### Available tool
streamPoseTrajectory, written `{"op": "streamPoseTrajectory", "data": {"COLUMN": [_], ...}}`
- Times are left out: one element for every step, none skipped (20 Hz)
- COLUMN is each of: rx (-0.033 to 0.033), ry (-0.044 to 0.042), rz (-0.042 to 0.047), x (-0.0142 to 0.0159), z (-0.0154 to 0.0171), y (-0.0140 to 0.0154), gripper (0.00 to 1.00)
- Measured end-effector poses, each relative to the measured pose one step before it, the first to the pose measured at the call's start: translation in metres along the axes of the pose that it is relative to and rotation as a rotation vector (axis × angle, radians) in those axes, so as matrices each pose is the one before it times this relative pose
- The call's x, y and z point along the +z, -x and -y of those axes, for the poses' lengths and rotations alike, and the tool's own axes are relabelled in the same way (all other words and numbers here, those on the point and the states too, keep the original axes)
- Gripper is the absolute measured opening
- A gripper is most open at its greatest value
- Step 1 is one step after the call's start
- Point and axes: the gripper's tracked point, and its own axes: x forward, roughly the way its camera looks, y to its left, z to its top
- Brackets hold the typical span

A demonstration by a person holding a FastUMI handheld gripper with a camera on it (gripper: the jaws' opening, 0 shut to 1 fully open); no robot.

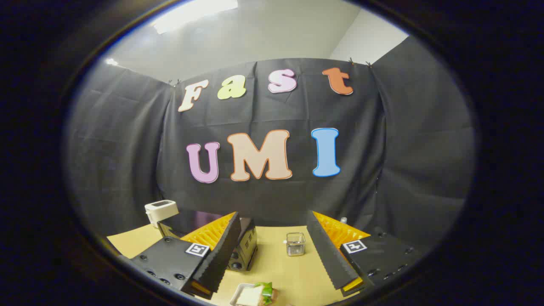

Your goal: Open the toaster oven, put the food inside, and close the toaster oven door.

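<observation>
Sandwich (257, 294) lies on the table (293, 272) between the spread fingers of the tool (272, 272); the toaster oven (242, 248) stands beyond, near a glass jar (295, 244).

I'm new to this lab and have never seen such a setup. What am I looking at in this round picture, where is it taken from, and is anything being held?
This is a fisheye camera riding on a hand-held two-finger gripper, looking forward along its fingers. The two ridged wedges with square markers are those fingers; they stand wide apart and hold nothing. Below them is a tan tabletop. Partly behind the left finger sits a black toaster oven with round knobs, its door state hard to judge from here. Between the fingers, farther off, stands a small clear glass jar. Nearest the camera lies a sandwich with green lettuce on a small white dish, probably the food to go inside. A white boxy device sits behind the oven.
</observation>
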Motion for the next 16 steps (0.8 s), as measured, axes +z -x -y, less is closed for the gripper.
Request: {"op": "streamPoseTrajectory", "data": {"rx": [0.00058, -0.00110, 0.00301, 0.00444, 0.00143, -0.00530, -0.00931, -0.01130, -0.00876, -0.00605, -0.00467, 0.00060, 0.00373, 0.00484, 0.00272, 0.00236], "ry": [0.00377, -0.00174, -0.00742, -0.00720, -0.00066, 0.00449, 0.00833, 0.00809, 0.00932, 0.00733, 0.00165, -0.00104, -0.00290, -0.00211, -0.00056, -0.00066], "rz": [-0.00534, -0.00343, 0.00310, 0.00204, 0.00225, 0.00240, 0.00124, 0.00051, -0.00027, 0.00293, 0.00245, -0.00178, 0.00000, 0.00193, 0.00469, 0.00736], "x": [-0.00225, -0.00093, 0.00037, 0.00120, -0.00048, 0.00159, 0.00124, 0.00080, -0.00030, 0.00184, 0.00173, 0.00170, 0.00039, 0.00131, 0.00023, 0.00000], "z": [-0.00074, -0.00036, -0.00111, -0.00268, -0.00050, 0.00010, 0.00051, -0.00022, -0.00157, -0.00317, -0.00418, -0.00539, -0.00708, -0.00707, -0.00665, -0.00822], "y": [-0.00167, -0.00211, -0.00214, -0.00285, -0.00096, -0.00169, -0.00127, -0.00058, 0.00025, 0.00104, 0.00050, 0.00140, 0.00161, 0.00143, 0.00192, 0.00094], "gripper": [0.97, 0.97, 0.97, 0.97, 0.97, 0.97, 0.97, 0.97, 0.97, 0.97, 0.97, 0.97, 0.97, 0.97, 0.97, 0.97]}}
